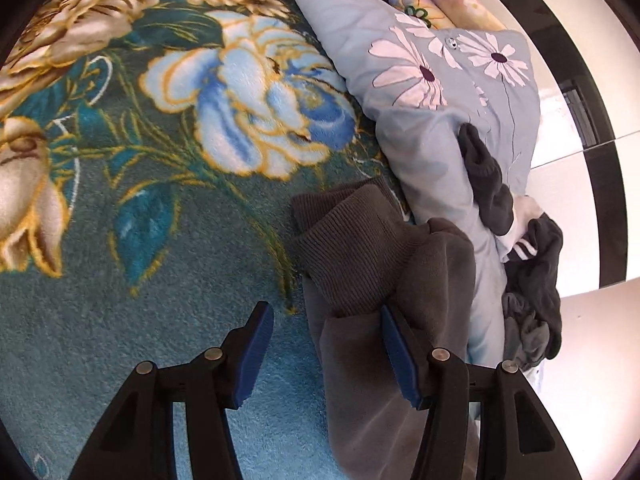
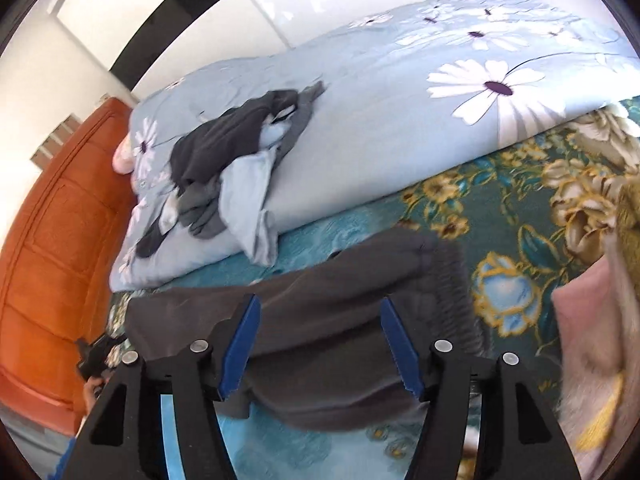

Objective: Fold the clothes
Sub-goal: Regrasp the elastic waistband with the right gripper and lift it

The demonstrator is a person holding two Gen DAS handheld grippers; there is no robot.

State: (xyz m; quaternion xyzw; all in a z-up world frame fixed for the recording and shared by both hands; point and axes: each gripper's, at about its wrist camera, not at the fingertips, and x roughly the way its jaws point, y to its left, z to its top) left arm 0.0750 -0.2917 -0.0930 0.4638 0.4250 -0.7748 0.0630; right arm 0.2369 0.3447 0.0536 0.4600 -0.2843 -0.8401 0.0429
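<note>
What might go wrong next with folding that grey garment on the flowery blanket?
Both the left gripper and the right gripper stand open over the grey garment, so nothing pins it; its bulky ribbed cuff may spring the fold open. A hasty regrip might also pinch the plush floral blanket beneath. The loose dark clothes lie heaped on the blue duvet close by and might slide down onto it.

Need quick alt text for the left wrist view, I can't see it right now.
The open left gripper hovers over a grey-brown ribbed garment lying on a teal floral blanket. Beside it, a pale blue daisy-print duvet carries loose dark socks.
</note>
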